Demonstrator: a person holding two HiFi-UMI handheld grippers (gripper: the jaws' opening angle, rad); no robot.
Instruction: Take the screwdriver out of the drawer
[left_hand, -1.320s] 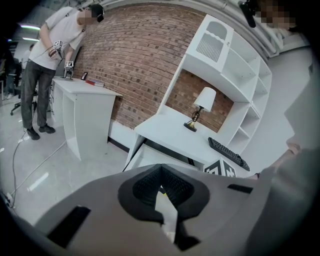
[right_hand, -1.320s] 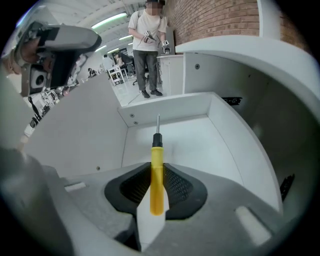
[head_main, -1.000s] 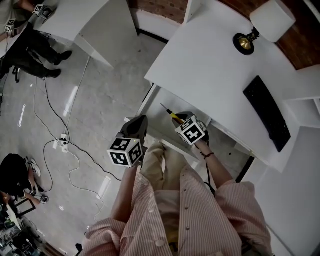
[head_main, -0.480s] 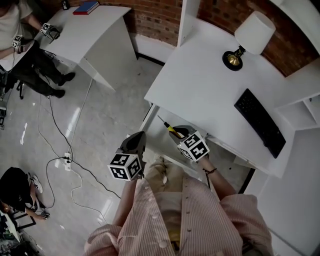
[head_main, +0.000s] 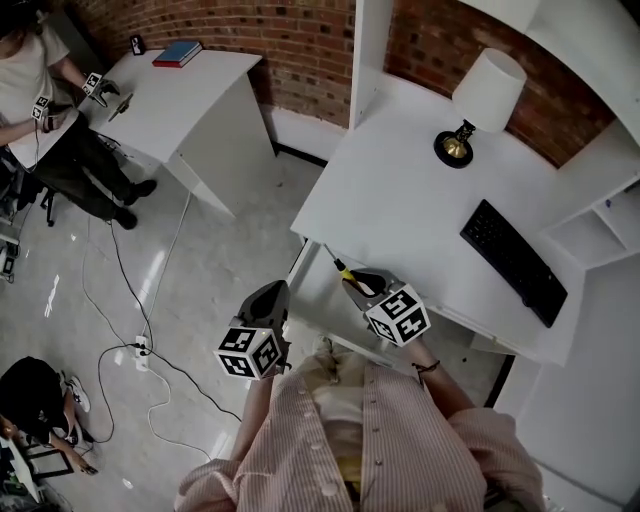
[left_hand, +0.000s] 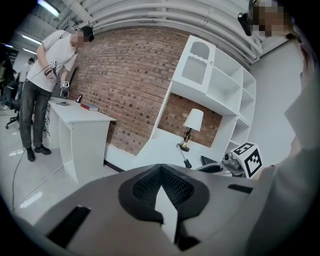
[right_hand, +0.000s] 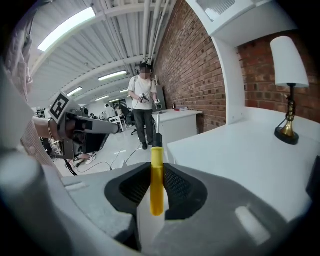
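Right gripper view: the right gripper (right_hand: 156, 170) stands clamped on the yellow plastic handle of a slim screwdriver (right_hand: 157, 195), its ribbed black pads pressing the handle from both sides with only the handle's width between them. The black collar and thin metal shaft run straight out ahead of the fingertips, and the handle's butt end lies back inside the jaws. It looks a light, rigid tool, unlikely to bend or break. The smooth round handle could roll or slide in a loose hold, so the thick middle of the handle, where the pads sit now, is judged the right place to take it, not the narrow shaft. From the head view the screwdriver (head_main: 340, 268) points up and away from the right gripper (head_main: 352, 283), with the open white drawer (head_main: 312, 290) just below it and the white desk top (head_main: 400, 200) ahead. The left gripper (left_hand: 160, 172) hangs beside it with jaws together, holding nothing.
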